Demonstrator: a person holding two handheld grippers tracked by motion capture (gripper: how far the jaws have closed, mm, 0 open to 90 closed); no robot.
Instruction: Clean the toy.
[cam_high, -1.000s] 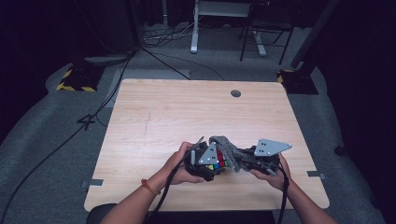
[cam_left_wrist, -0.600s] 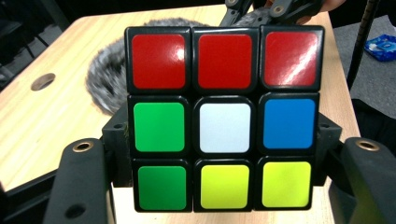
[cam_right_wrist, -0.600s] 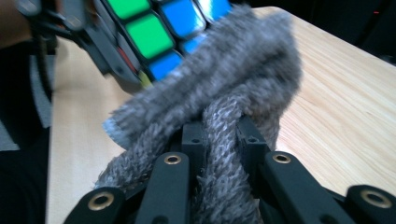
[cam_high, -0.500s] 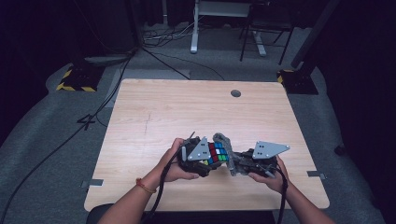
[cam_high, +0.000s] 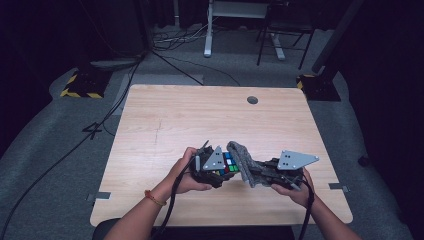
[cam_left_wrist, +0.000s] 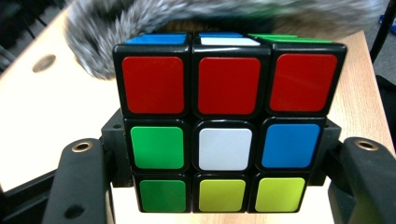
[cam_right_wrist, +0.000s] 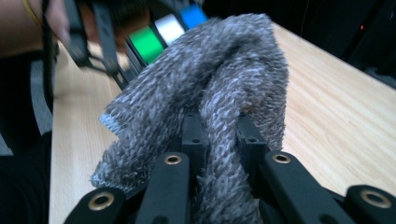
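The wooden table (cam_high: 210, 120) spans the middle of the high view, and all the work sits low in the frame near its front edge. There the grey fuzzy cloth (cam_high: 245, 162) lies against the right side of the puzzle cube (cam_high: 227, 165), just right of centre. Judging by this, the wiping of the cube is under way: the cloth is on it, but how many faces have been cleaned cannot be told. The left gripper (cam_left_wrist: 224, 186) has its jaws clamped on the cube's two sides, holding it lifted off the tabletop with the red row uppermost in the left gripper view. The right gripper (cam_right_wrist: 219, 135) pinches a bunched fold of the cloth. Both forearms enter from the bottom edge, hands angled inward toward each other.
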